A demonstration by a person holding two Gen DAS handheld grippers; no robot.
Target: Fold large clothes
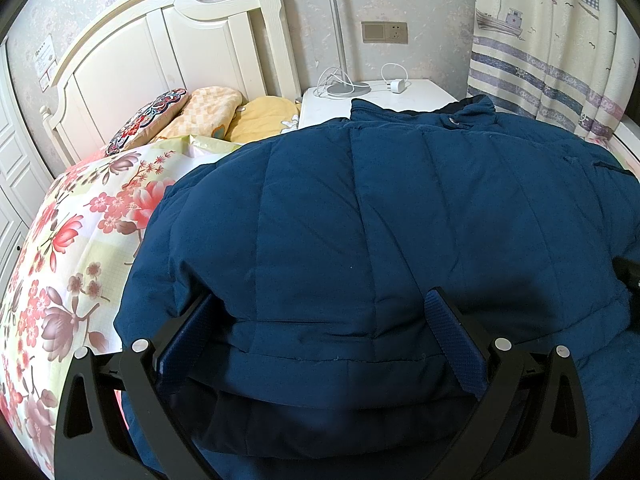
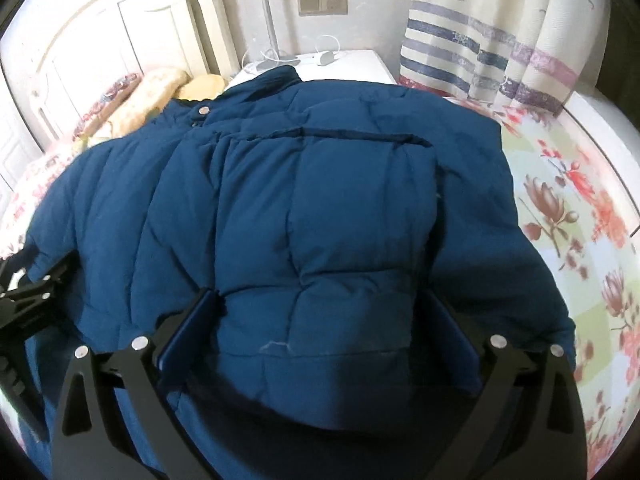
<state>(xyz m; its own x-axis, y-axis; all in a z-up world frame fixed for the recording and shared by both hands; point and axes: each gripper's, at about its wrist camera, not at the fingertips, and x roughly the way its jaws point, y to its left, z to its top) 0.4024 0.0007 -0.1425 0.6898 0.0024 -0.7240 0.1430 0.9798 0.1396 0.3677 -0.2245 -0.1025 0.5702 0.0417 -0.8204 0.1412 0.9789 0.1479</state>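
Observation:
A large dark blue quilted jacket [image 1: 380,216] lies spread on the floral bed cover, collar toward the nightstand. It also fills the right wrist view [image 2: 288,216]. My left gripper [image 1: 320,312] is wide open, its fingers [image 1: 456,336] straddling the jacket's near hem on the left side. My right gripper [image 2: 320,312] is wide open too, its fingers [image 2: 188,332] either side of the hem on the right side. The left gripper also shows at the left edge of the right wrist view [image 2: 28,296]. Neither pair of jaws has closed on the cloth.
The floral bed cover [image 1: 80,248] shows left of the jacket and on its right [image 2: 580,220]. Pillows [image 1: 208,112] lie by the white headboard [image 1: 152,48]. A white nightstand [image 1: 384,96] with a lamp and charger stands behind. A striped curtain [image 1: 560,48] hangs at right.

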